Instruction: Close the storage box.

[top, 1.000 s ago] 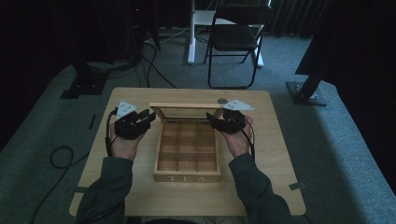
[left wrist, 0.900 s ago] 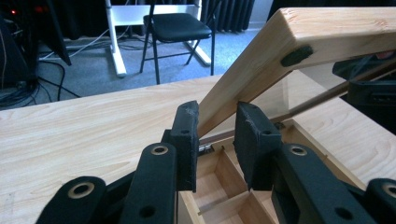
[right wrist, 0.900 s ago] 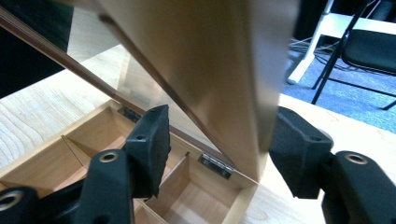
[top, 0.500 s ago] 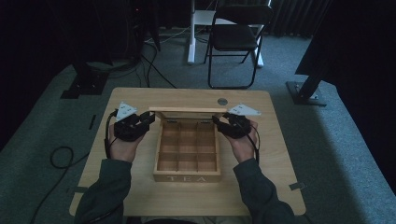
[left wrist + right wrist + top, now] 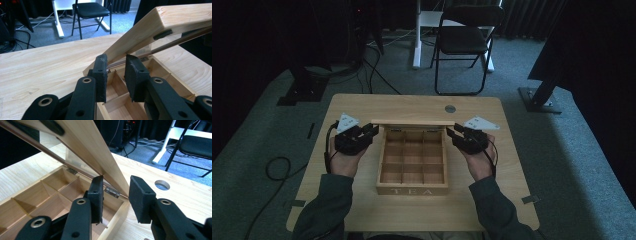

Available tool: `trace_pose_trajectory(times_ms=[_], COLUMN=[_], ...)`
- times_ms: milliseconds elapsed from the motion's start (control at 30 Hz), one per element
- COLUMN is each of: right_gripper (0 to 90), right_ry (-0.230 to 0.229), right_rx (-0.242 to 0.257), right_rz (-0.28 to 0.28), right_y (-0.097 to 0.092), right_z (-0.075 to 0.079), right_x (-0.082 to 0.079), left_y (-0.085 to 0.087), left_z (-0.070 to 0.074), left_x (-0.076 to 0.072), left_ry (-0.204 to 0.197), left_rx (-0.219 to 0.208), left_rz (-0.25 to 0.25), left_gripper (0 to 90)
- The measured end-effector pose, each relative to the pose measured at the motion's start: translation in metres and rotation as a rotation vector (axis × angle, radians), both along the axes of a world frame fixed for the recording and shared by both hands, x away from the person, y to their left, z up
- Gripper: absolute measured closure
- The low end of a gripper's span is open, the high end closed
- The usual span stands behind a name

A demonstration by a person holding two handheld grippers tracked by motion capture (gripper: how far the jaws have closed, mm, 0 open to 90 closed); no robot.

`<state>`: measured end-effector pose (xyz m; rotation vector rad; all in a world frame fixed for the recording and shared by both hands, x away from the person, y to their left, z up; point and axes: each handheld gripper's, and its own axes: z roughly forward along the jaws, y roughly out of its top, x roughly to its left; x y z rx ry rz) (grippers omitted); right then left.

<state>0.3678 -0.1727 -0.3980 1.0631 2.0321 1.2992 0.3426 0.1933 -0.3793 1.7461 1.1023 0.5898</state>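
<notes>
A wooden tea box (image 5: 412, 189), with TEA lettered on its front wall, sits at the middle of the table (image 5: 362, 210) between your hands. Its lid (image 5: 412, 122) is hinged at the far side and stands raised and tilted. Your left gripper (image 5: 372, 131) is clamped on the lid's left edge low down, near the hinge line. Your right gripper (image 5: 451, 132) pinches the right edge at the same height, and its jaws have just been closing onto it. The box is probably light, stiff and smooth-surfaced, so the pads may slip on the thin wood. The lid seems to frame a clear pane, and the small metal hinges (image 5: 111, 192) look delicate, so hold the wooden frame, not the pane, and move both sides evenly to avoid twisting. Inside, thin dividers make a three-by-three grid of compartments, and every one that can be seen is empty.
</notes>
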Motion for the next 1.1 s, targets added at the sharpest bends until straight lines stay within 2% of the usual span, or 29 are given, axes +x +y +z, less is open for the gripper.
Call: trace_pose_trajectory(times_ms=[500, 1100], right_gripper=[67.4, 65.2], right_ry=[-0.012, 0.01], right_rx=[-0.005, -0.01], right_rz=[0.03, 0.035], right_y=[-0.002, -0.005], right_z=[0.006, -0.005], right_x=[-0.014, -0.023], left_y=[-0.001, 0.003], left_z=[0.005, 0.001], left_x=[-0.016, -0.035], left_ry=[-0.023, -0.026], left_rx=[-0.008, -0.018], left_rz=[-0.025, -0.056], left_gripper=[69.2, 62.5])
